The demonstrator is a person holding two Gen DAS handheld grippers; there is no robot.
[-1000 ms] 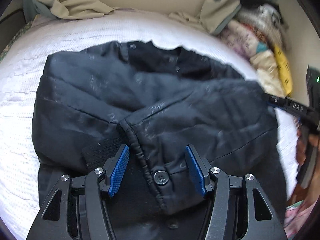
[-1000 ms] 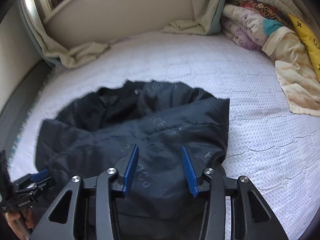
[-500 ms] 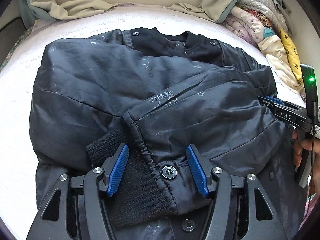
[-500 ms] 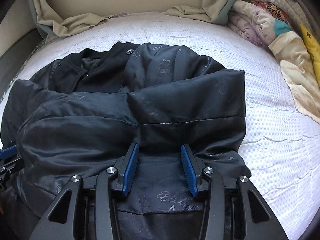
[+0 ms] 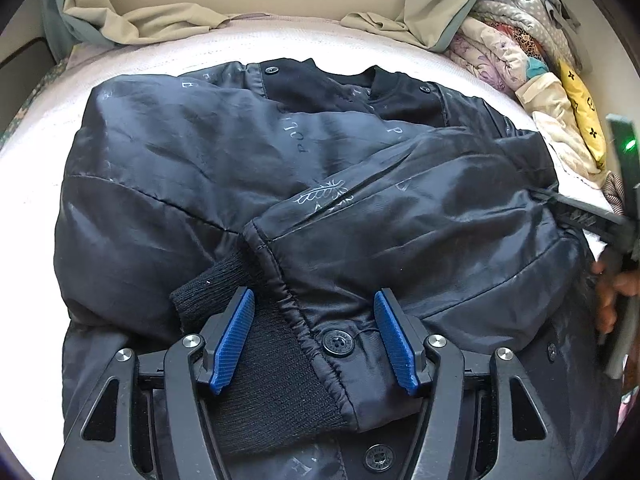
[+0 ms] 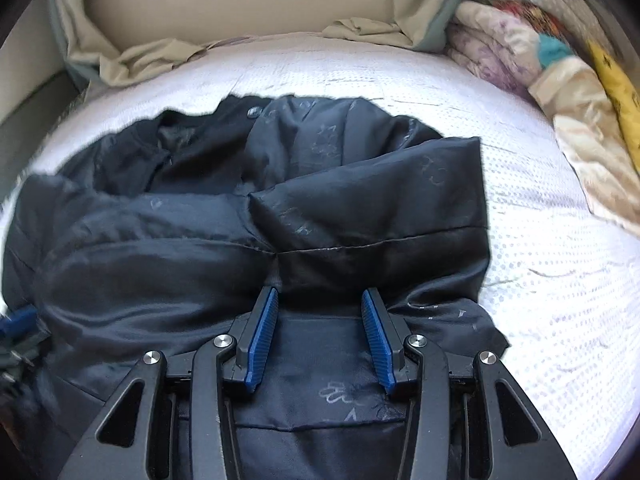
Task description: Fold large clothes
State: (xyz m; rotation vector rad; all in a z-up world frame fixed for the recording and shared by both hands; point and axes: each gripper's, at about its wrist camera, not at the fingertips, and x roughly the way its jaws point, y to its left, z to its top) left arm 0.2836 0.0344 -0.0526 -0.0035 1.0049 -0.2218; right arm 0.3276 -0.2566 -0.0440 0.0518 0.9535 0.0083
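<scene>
A dark padded jacket point(image 5: 200, 160) lies on the bed, collar at the far side, with one sleeve folded across its front. That sleeve's ribbed black cuff point(image 5: 272, 368) and a button point(image 5: 338, 342) lie between the spread pads of my left gripper point(image 5: 313, 294), which is open and does not press them. My right gripper point(image 6: 319, 291) is shut on a thick fold of the jacket point(image 6: 360, 200) at its near right side. In the left wrist view the right gripper point(image 5: 588, 216) and the hand point(image 5: 612, 292) holding it show at the right edge.
The bed has a white textured cover point(image 6: 540, 280). Folded quilts and patterned bedding point(image 5: 540, 80) are piled at the far right. Rumpled beige cloth point(image 5: 140, 20) lies along the back against the wall. Blurred at the right view's left edge is the left gripper point(image 6: 20, 320).
Both grippers have come down closer to the jacket, and its raised fold has settled on the bed. The left pads stand slightly wider apart. The right pads keep the same gap.
</scene>
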